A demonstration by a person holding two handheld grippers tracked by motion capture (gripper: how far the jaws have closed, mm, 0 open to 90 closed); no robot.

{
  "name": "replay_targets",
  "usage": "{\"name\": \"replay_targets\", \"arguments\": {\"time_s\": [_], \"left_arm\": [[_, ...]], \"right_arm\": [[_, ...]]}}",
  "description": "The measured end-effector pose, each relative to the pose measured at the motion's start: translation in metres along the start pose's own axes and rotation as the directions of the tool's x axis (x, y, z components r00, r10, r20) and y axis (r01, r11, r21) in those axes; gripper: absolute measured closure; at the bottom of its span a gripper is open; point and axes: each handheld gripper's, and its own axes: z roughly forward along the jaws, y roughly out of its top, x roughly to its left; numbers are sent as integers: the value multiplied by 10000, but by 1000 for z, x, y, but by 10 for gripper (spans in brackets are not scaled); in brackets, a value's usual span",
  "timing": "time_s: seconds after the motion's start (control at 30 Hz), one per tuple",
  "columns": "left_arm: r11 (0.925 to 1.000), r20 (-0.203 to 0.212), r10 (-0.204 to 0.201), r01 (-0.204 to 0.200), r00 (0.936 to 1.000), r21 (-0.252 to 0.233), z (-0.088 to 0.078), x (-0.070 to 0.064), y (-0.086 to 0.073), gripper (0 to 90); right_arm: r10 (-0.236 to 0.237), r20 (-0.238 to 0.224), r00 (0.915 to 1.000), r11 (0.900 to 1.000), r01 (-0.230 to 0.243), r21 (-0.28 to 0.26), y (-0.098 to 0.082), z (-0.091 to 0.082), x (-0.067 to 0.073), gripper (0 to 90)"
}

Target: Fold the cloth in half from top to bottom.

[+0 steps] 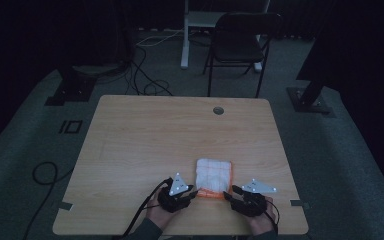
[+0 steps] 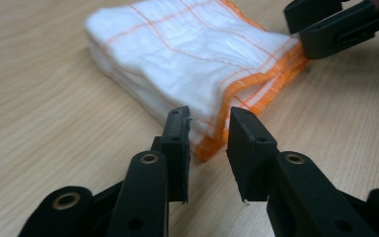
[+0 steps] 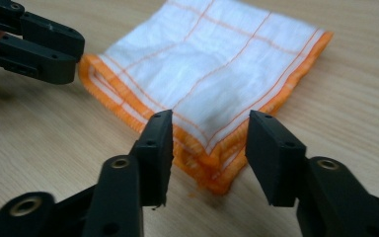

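A folded white cloth (image 1: pixel 213 177) with orange hems and thin orange grid lines lies flat on the wooden table (image 1: pixel 155 135) near its front edge. My left gripper (image 1: pixel 194 191) sits at the cloth's near left corner. In the left gripper view its jaws (image 2: pixel 209 123) stand apart, with the orange corner (image 2: pixel 208 147) just between the tips and not pinched. My right gripper (image 1: pixel 231 194) is at the near right corner. Its jaws (image 3: pixel 209 123) are spread wide either side of that corner (image 3: pixel 217 180) without touching it. Each gripper view also shows the other gripper (image 2: pixel 325 24) (image 3: pixel 39 47) across the cloth.
A round cable hole (image 1: pixel 218 110) sits near the table's far edge. Beyond the table stand a dark chair (image 1: pixel 240 40) and a white desk leg (image 1: pixel 185 35). Cables (image 1: pixel 45 172) trail on the carpet, and two stand bases (image 1: pixel 70 90) (image 1: pixel 310 97) flank the table.
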Motion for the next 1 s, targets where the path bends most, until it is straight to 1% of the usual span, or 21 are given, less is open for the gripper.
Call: {"name": "replay_targets", "arguments": {"time_s": [0.03, 0.1, 0.13, 0.17, 0.2, 0.27, 0.47, 0.63, 0.73, 0.77, 1.0], "left_arm": [[10000, -52, -51, 51, 10000, -63, -2, 2, -1, 696], [9999, -99, -112, 111, 9999, -108, -3, 4, -1, 694], [9996, -236, -209, 204, 9995, -196, -5, 8, -2, 694], [9994, -304, -263, 256, 9992, -231, -7, 10, -3, 693], [9993, -340, -297, 288, 9990, -253, -7, 11, -3, 693], [9991, -405, -323, 311, 9987, -287, -9, 14, -4, 693], [9985, -637, -402, 377, 9972, -403, -14, 22, -3, 691], [9971, -831, -596, 553, 9948, -530, -17, 31, -3, 687], [9967, -918, -638, 588, 9937, -564, -19, 35, -4, 686], [9962, -948, -695, 641, 9931, -592, -20, 36, -4, 686], [9957, -1041, -722, 655, 9919, -662, -22, 40, -5, 686]], "right_arm": [[33, 23, 10000, 9999, -33, -121, 0, -1, -1, 511], [61, 47, 10000, 9998, -60, -181, 0, -2, -1, 508], [100, 42, 9999, 9997, -99, -230, 1, -3, -2, 505], [160, 143, 9998, 9991, -155, -394, 1, -4, -4, 497], [167, 158, 9997, 9989, -160, -433, 2, -5, -5, 493], [196, 240, 9995, 9987, -185, -485, 2, -5, -6, 492], [431, 418, 9982, 9967, -401, -701, 2, -8, -15, 488], [595, 575, 9966, 9959, -553, -719, 0, -8, -23, 488], [647, 667, 9957, 9958, -601, -694, 0, -7, -27, 488], [631, 709, 9955, 9959, -582, -686, -1, -6, -29, 489], [706, 842, 9939, 9959, -654, -624, -2, -5, -33, 491]]}}
